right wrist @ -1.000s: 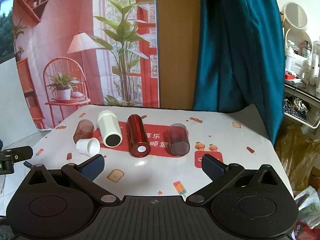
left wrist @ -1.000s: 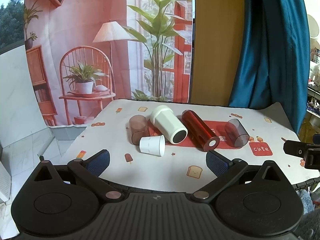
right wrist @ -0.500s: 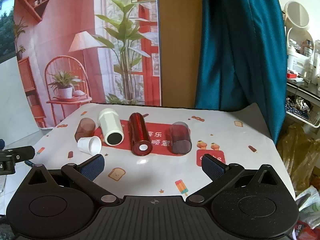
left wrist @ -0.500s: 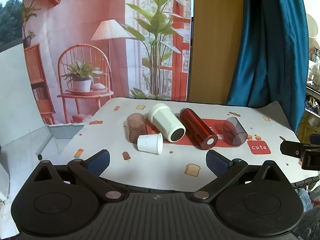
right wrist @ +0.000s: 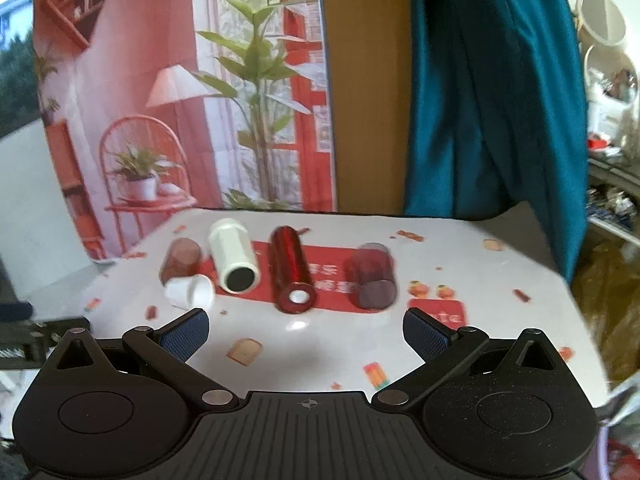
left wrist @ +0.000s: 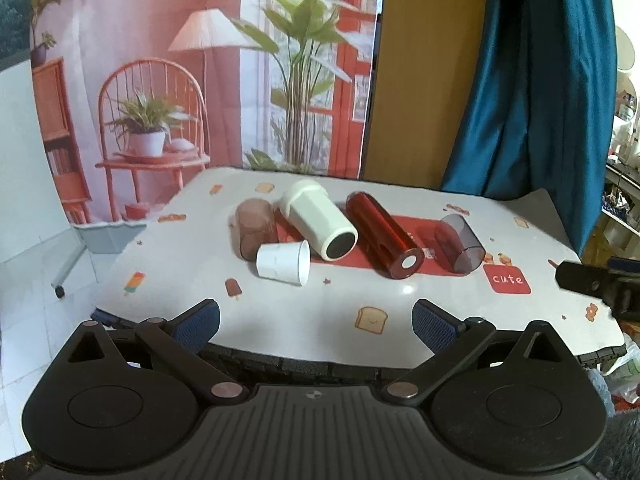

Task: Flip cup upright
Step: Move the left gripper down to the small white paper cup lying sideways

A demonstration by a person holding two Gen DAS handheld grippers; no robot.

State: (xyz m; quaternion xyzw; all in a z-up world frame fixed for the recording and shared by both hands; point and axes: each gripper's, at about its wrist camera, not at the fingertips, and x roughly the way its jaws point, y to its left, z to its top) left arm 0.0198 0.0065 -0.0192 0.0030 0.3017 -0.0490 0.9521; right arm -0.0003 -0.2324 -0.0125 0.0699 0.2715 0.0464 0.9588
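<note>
Several cups lie on their sides on the table: a small white paper cup (left wrist: 283,261) (right wrist: 189,290), a brown translucent cup (left wrist: 255,232) (right wrist: 181,258), a tall white cup (left wrist: 320,220) (right wrist: 234,256), a red metallic cup (left wrist: 382,235) (right wrist: 290,270) and a dark purple translucent cup (left wrist: 459,243) (right wrist: 374,276). My left gripper (left wrist: 316,322) is open and empty at the table's front edge, short of the cups. My right gripper (right wrist: 306,332) is open and empty above the front of the table; its tip shows in the left wrist view (left wrist: 592,284).
The table (left wrist: 320,312) has a white cloth with a red mat (right wrist: 332,276) under the cups. A printed backdrop (left wrist: 200,80) and a teal curtain (left wrist: 532,80) stand behind. Shelves with clutter (right wrist: 612,184) are at the right.
Both grippers have moved a little forward toward the cups, so the cups look slightly larger. The cups have not moved. Both grippers stay open.
</note>
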